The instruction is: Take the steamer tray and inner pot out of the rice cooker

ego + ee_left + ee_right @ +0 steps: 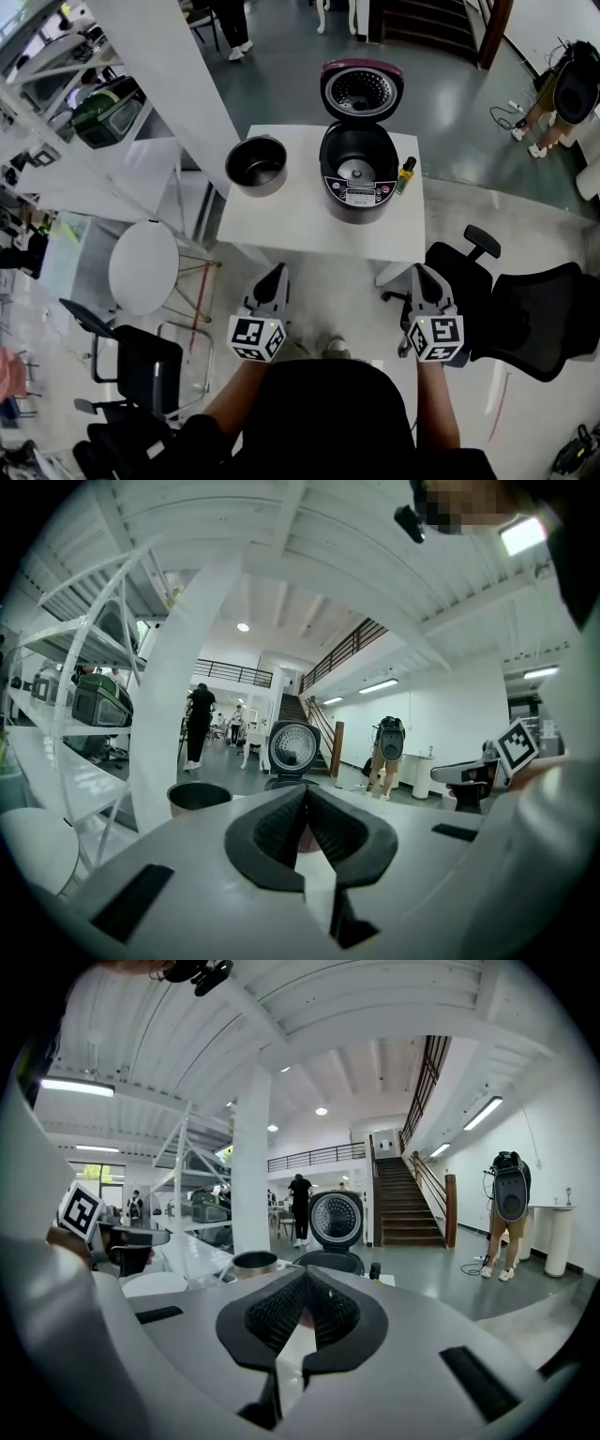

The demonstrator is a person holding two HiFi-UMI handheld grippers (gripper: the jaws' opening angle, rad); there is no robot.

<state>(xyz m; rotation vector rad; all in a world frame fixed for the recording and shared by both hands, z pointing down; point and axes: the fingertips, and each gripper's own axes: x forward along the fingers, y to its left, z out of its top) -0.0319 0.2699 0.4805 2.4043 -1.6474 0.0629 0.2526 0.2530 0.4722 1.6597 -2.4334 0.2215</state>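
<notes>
Dark-shirted (323, 412) and standing back from the desk (309, 230), the person holds the left gripper (277, 274) and right gripper (419, 274) short of its near edge, over bare floor. A black office chair (534, 314) crowds the right side. Another chair (136, 366) and a round white table (142, 267) sit to the left. Both sets of fingers (281, 832) are pressed together, empty. The inner pot (256, 165) rests on the desk left of the open rice cooker (358, 173) — apart from it — with a small bottle (406, 175) just beside the cooker's right.

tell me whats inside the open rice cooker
The rice cooker holds no pot: only a dark cavity with a grey disc at the bottom. Its near inner wall is hidden behind the front rim.
</notes>
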